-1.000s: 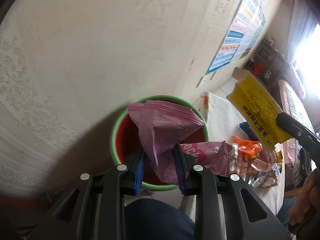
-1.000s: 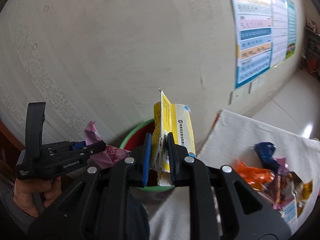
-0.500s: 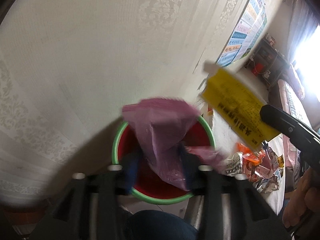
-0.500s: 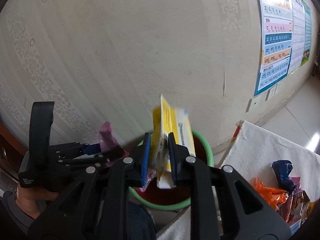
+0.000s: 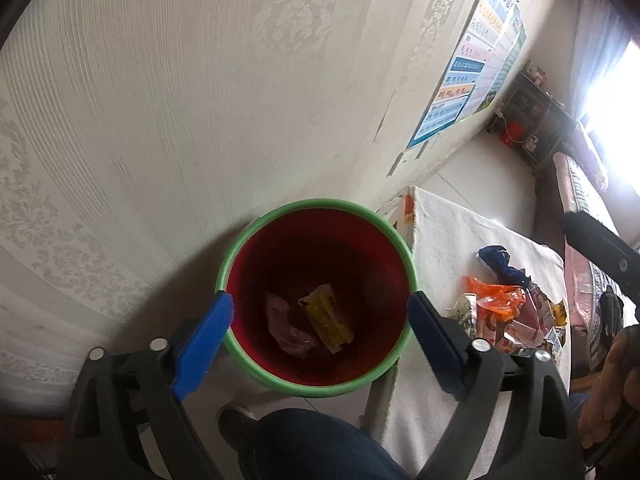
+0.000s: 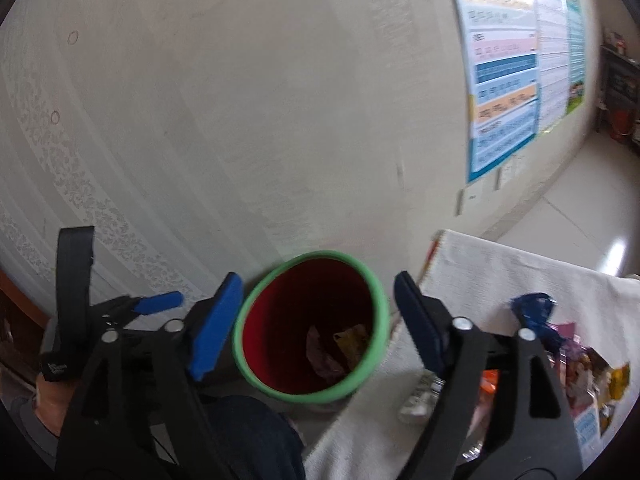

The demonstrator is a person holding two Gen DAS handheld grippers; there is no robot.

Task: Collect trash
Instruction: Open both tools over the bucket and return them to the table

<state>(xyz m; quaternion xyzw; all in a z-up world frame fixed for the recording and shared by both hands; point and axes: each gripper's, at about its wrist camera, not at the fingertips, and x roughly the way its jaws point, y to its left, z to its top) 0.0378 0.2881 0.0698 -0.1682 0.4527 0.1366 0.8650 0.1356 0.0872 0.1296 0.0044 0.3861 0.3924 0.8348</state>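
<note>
A red bin with a green rim [image 5: 320, 205] [image 6: 378, 292] stands on the floor against the wall. At its bottom lie a pink wrapper [image 5: 286, 322] [image 6: 320, 350] and a yellow box [image 5: 328, 316] [image 6: 352, 340]. My left gripper [image 5: 318, 304] hangs above the bin, its jaws opening wide with nothing between them. Over the bin too, my right gripper [image 6: 318, 286] has its jaws opening and holds nothing. Beside the bin, a pile of wrappers [image 5: 508, 312] [image 6: 576, 356] lies on a small table with a white cloth [image 5: 448, 232] [image 6: 480, 264].
The patterned wall [image 5: 200, 100] is close behind the bin. A poster [image 5: 476, 64] [image 6: 508, 92] hangs on it to the right. A person's knee in dark trousers [image 5: 312, 444] is just below the bin. The left gripper [image 6: 160, 302] shows in the right wrist view.
Both grippers opened. The pink wrapper fell from the left gripper and the yellow box from the right one; both now lie at the bottom of the bin.
</note>
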